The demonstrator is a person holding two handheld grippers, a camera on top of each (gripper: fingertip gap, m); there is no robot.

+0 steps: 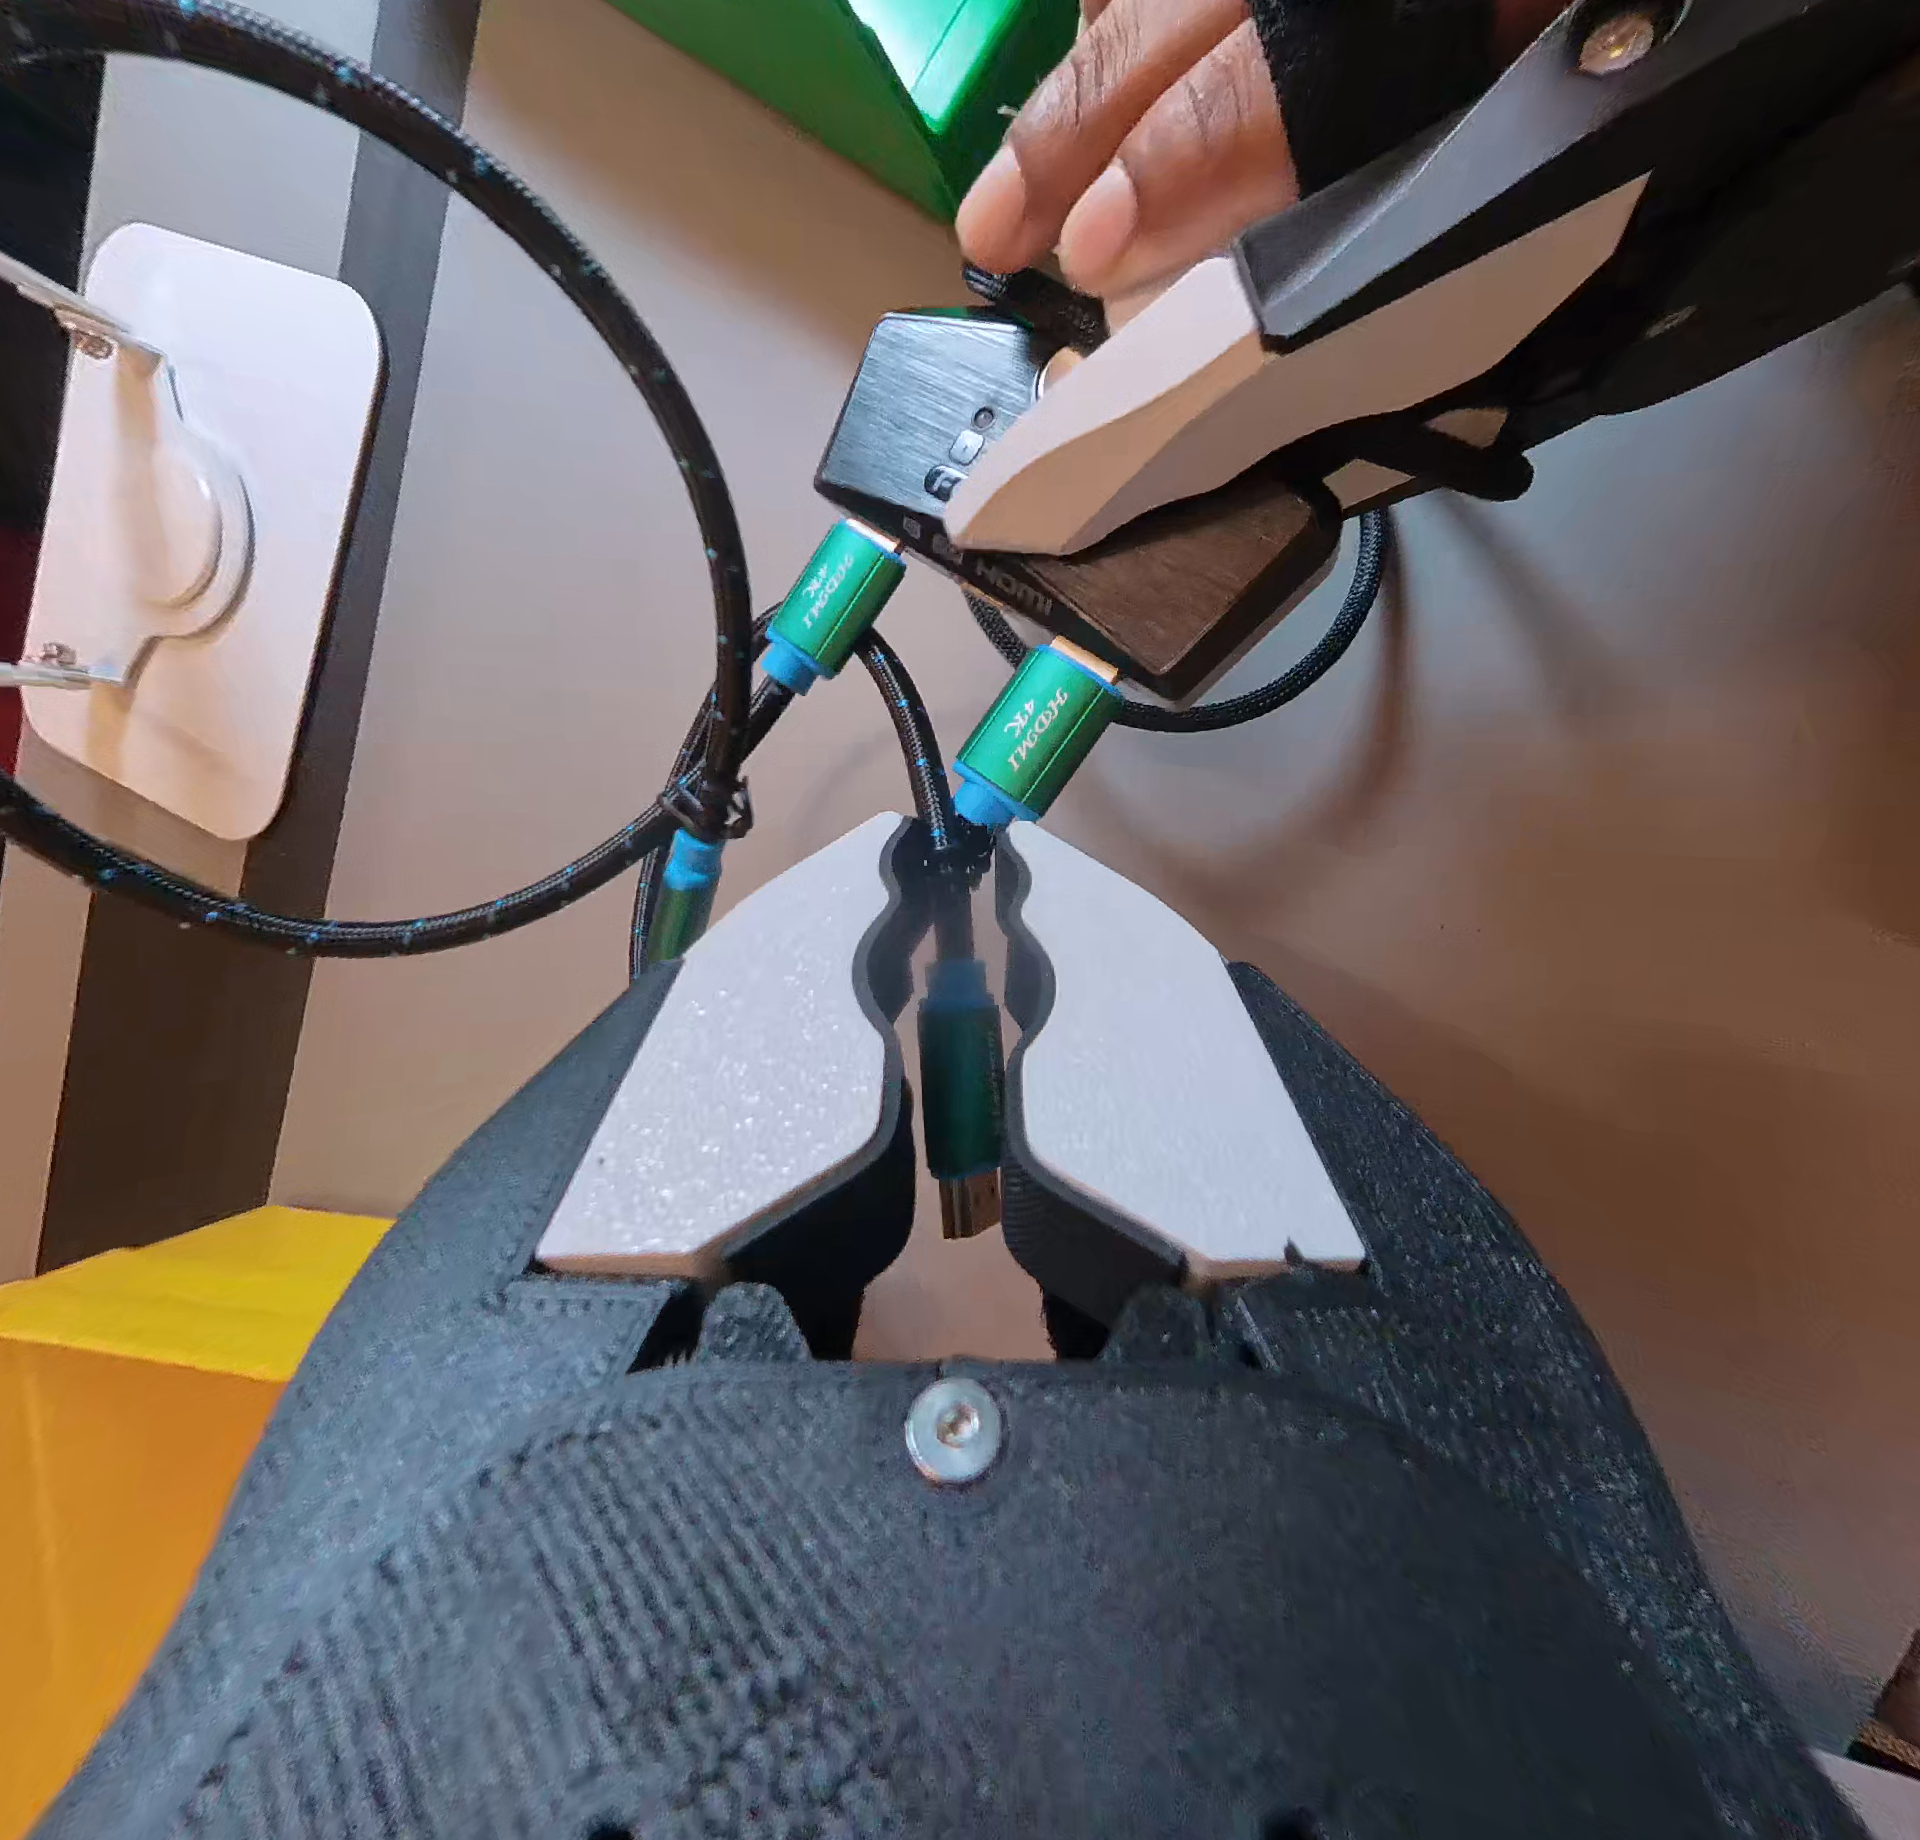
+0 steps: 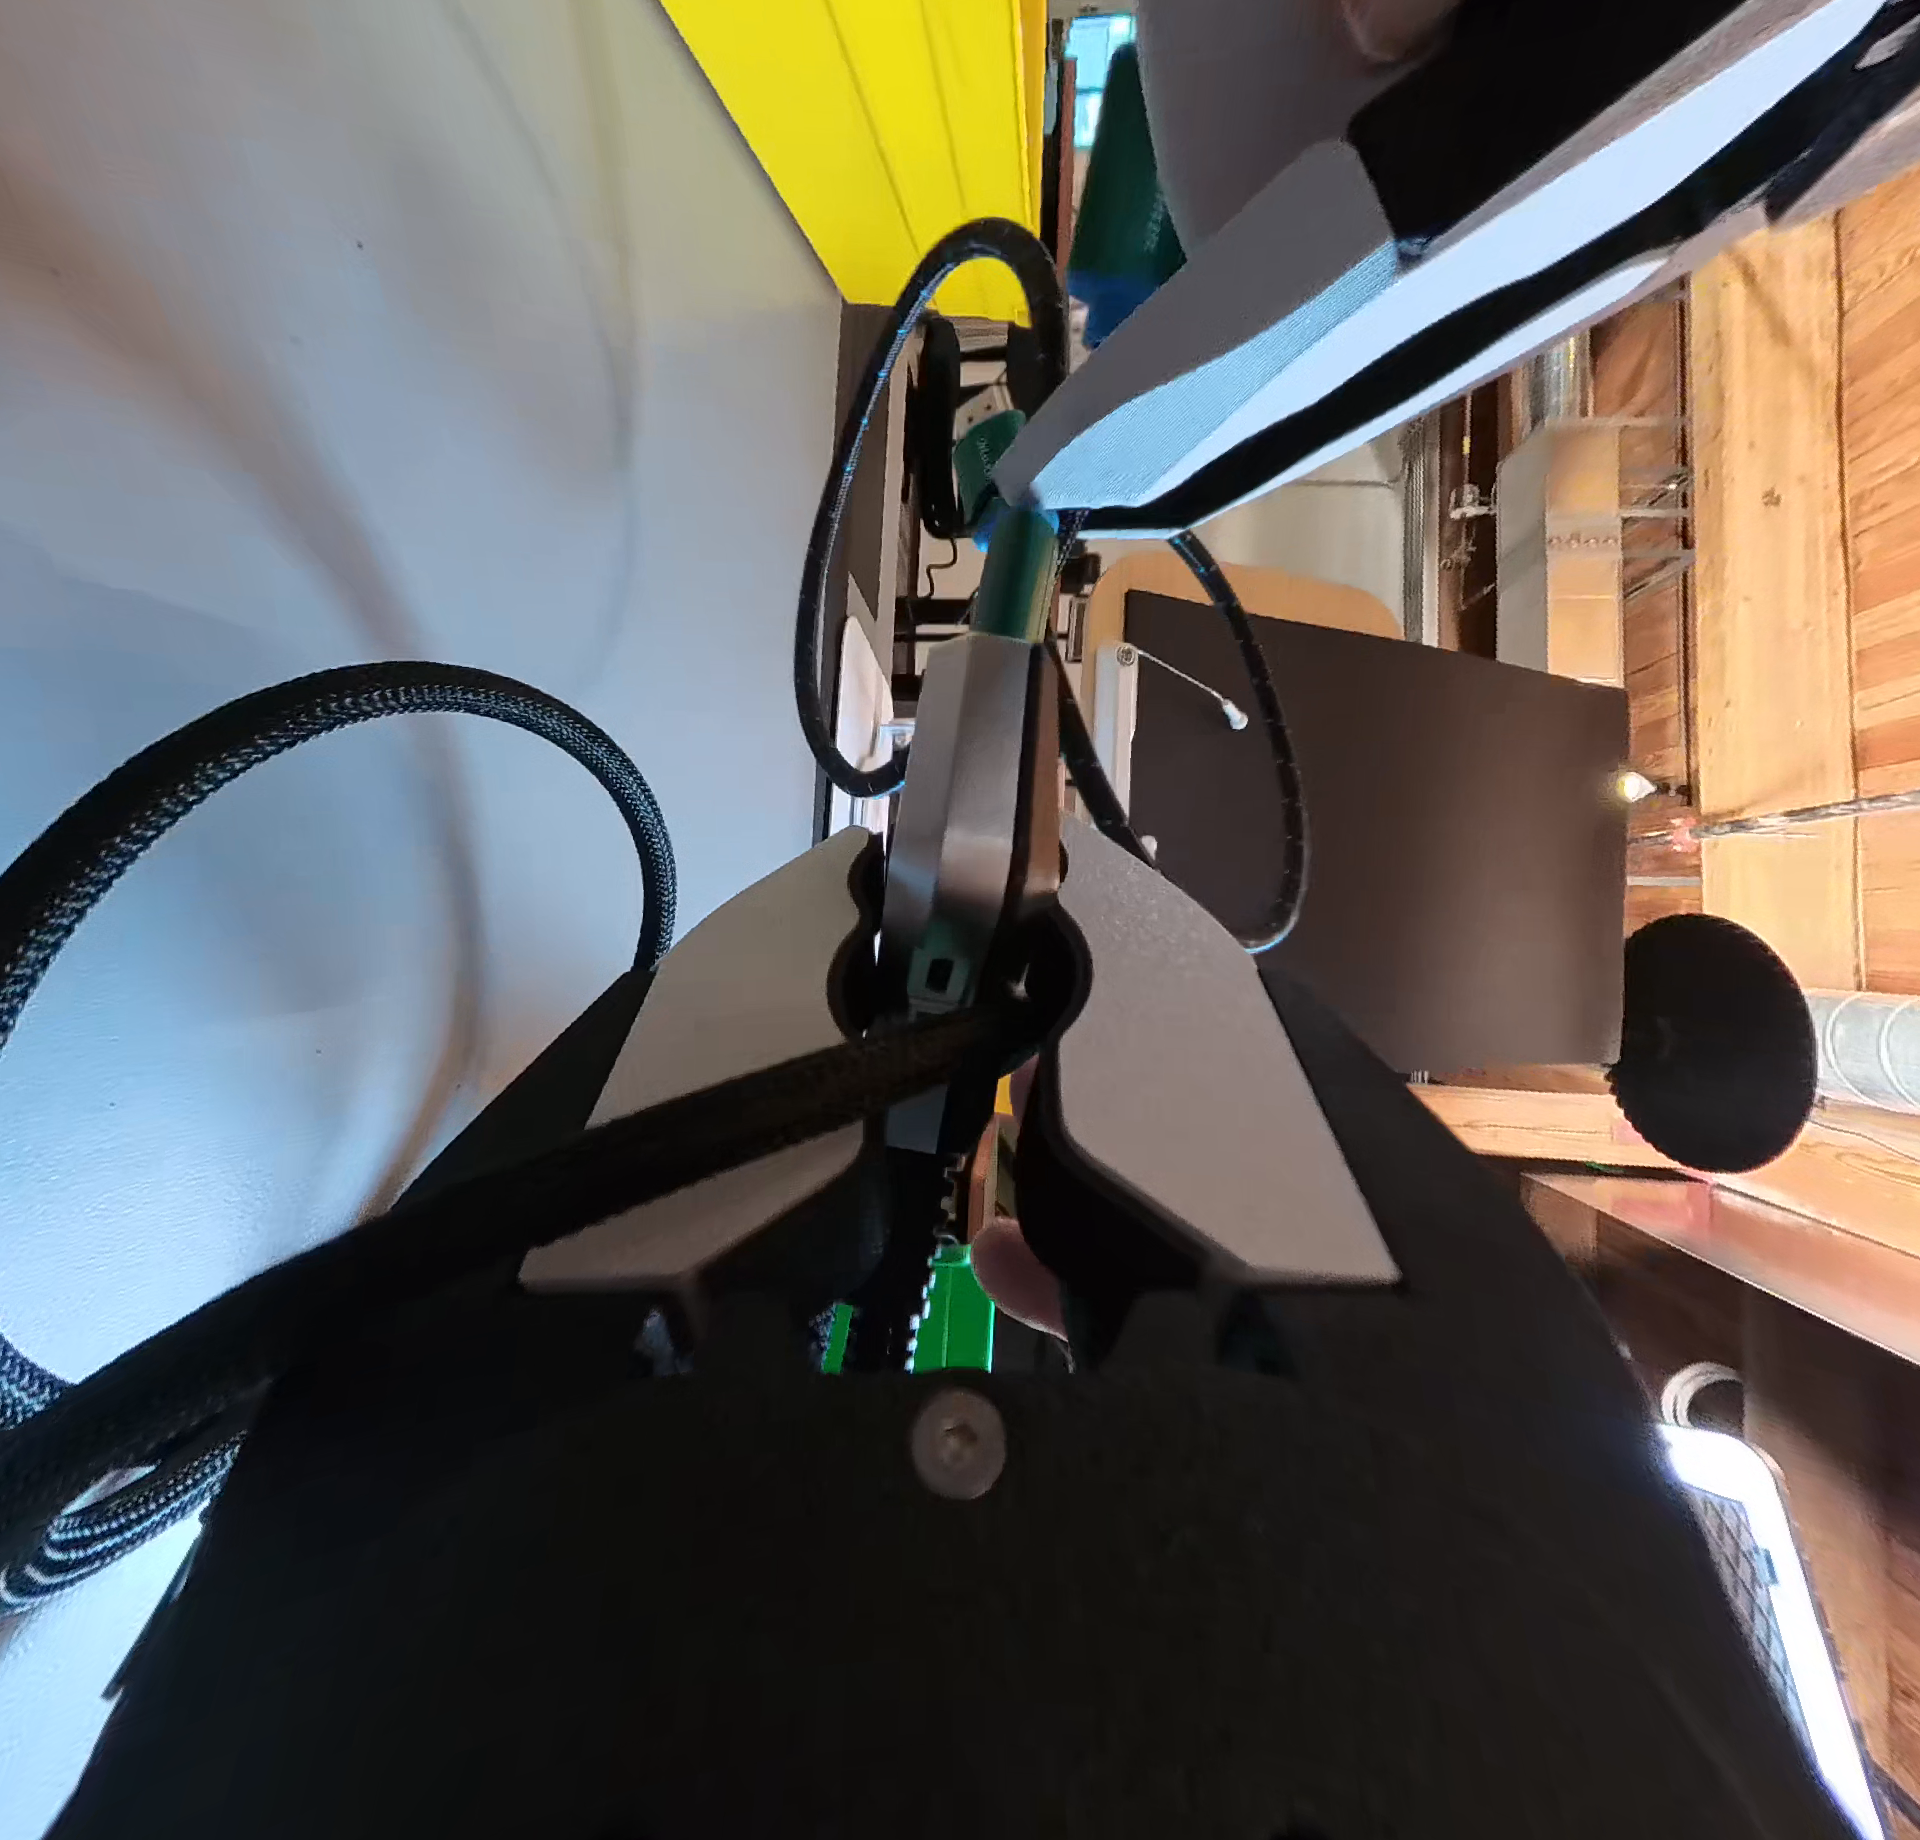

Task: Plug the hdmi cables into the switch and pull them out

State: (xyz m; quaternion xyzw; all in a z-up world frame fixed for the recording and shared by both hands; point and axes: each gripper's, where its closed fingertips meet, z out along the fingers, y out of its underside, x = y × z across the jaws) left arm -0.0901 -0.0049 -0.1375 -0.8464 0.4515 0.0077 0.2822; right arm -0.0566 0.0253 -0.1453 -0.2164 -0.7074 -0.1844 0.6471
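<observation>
Holding the switch (image 1: 935,419) off the table (image 1: 1558,855), you have your right gripper (image 2: 961,943) clamped across the small black box, its pale fingers (image 2: 1174,1052) pressing on either flat face. From the left wrist view the same gripper comes in from the upper right, one finger lying over the top of the box, and your bare hand (image 1: 1132,149) curls just behind it, fingertips near the black cord at the box's rear.

Two green plugs sit in the switch's front edge: the first plug (image 1: 836,601) on the left port and the second plug (image 1: 1034,730) on the right port, both seated up to their metal collars. Their black braided cables (image 1: 520,232) loop away to the left and downward, bundled with a tie.

Your left gripper (image 1: 948,840) is closed narrow on the cable just behind the second plug's blue collar, the tips pinching the braid. A third plug (image 1: 961,1094), dark green with its metal tip bare, hangs loose in the hollow between the fingers, plugged into nothing.

Around the edges you have a green bin (image 1: 790,24) at the top and a yellow bin (image 1: 135,1375) at lower left; what either one holds cannot be seen. A white plate with a clear fixture (image 1: 187,523) lies on the table to the left.

In the right wrist view a thick black cable (image 2: 416,710) arcs from the switch's rear over the finger and off to the left.
</observation>
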